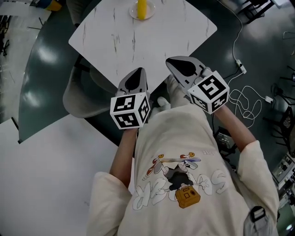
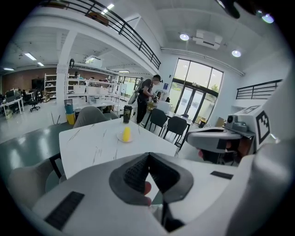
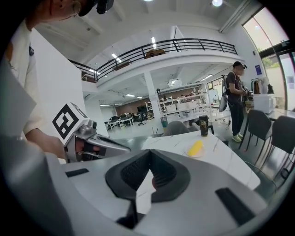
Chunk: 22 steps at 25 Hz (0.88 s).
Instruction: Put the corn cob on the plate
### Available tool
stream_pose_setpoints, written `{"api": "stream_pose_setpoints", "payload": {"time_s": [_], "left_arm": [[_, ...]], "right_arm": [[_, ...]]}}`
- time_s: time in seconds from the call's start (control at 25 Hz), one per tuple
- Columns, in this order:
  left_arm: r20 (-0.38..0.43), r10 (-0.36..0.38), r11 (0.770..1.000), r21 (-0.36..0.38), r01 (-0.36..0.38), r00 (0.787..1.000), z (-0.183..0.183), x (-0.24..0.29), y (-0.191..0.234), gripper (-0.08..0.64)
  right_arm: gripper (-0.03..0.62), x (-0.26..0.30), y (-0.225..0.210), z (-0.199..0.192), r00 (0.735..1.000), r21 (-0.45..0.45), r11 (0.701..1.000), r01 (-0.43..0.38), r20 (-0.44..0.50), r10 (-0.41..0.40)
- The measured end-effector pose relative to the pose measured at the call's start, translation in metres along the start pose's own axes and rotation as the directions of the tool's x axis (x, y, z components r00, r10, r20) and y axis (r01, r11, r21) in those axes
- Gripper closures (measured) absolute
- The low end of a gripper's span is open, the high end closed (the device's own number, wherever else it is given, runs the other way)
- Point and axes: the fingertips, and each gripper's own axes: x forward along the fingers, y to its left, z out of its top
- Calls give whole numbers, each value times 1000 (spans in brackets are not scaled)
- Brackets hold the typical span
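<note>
Closest of all, the person's shirt (image 1: 184,152) is filling the bottom of the head view. Both tools are being held up just in front of it. The left gripper (image 1: 138,73) is pinching shut on nothing, and the right gripper (image 1: 170,62) is doing the same. The corn cob (image 1: 141,8) is sitting on the plate (image 1: 132,13) at the far side of the table (image 1: 138,41), well apart from both. I think the job is looking done, so there is nothing left for them to carry.

The right hand-held gripper (image 3: 150,159), jaws together, faces corn cob (image 3: 195,148) on plate (image 3: 199,156).
</note>
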Motion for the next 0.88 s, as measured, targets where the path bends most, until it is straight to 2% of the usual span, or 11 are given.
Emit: {"api": "stream_pose_setpoints", "payload": {"time_s": [0.24, 0.44, 0.72, 0.88], "left_arm": [[75, 32, 999, -29, -30, 997, -7, -44, -8, 555], [169, 78, 996, -49, -70, 983, 0, -86, -10, 555], [277, 76, 997, -52, -64, 958, 10, -135, -38, 555], [319, 80, 997, -41, -71, 944, 15, -158, -51, 555]], "right_arm": [[588, -25, 44, -4, 1000, -68, 998, -17, 18, 18], [588, -42, 74, 14, 997, -138, 990, -3, 71, 13], [588, -62, 105, 34, 992, -105, 994, -1, 124, 14], [588, -73, 121, 50, 988, -120, 993, 1, 155, 17]]}}
